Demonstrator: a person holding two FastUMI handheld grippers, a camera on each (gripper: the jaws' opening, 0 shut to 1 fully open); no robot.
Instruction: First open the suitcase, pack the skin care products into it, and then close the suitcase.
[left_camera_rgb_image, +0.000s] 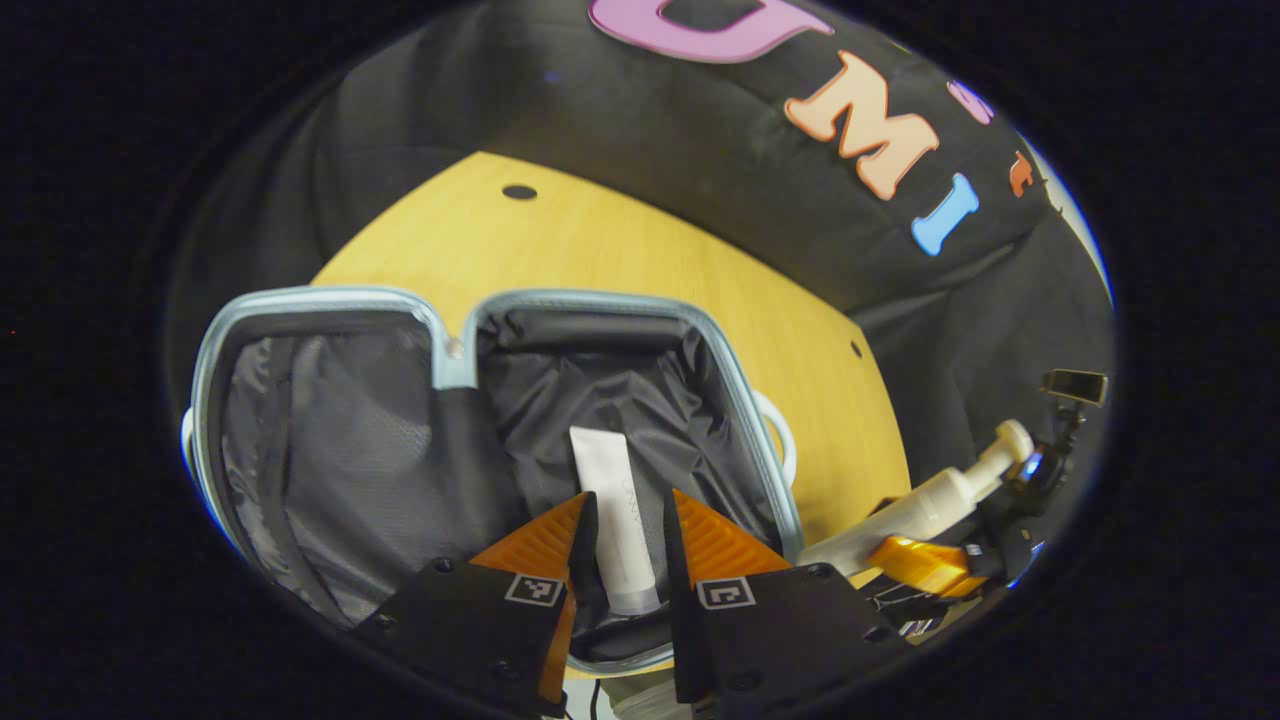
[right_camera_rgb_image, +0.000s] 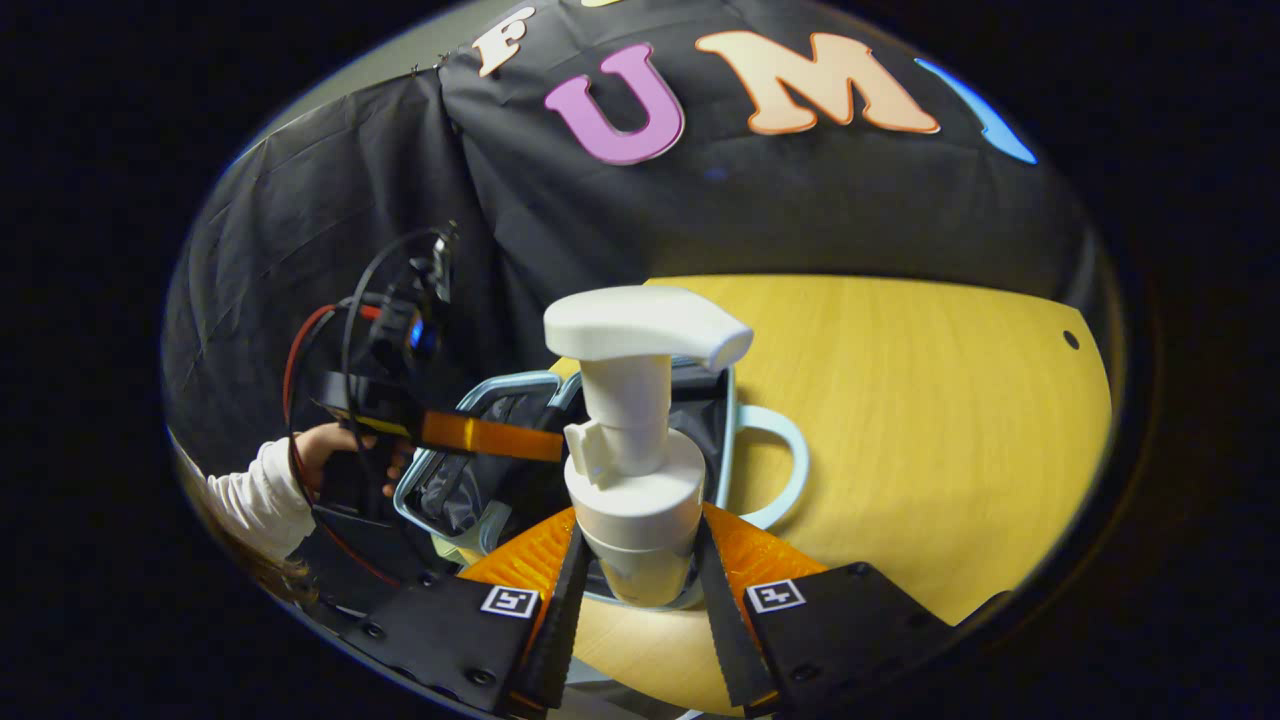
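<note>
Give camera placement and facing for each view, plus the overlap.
Left gripper view: rides the left gripper, looking down into the open suitcase; its fingers flank a white tube.
Right gripper view: rides the right gripper, facing the booth wall across the table; its fingers grip a pump bottle. A hand and sleeve hold the other gripper.
Shared: suitcase, table, pump bottle, each other's gripper.

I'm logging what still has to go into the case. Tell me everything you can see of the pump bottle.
The pump bottle is white and looks like plastic, with a round body, a wide collar, a narrower neck and a flat pump head whose spout points right in the right gripper view. It stands upright between the fingers of the right gripper, which press on its body. It is held above the open suitcase, near the handle side. The left gripper view shows it tilted beside the case.
</note>
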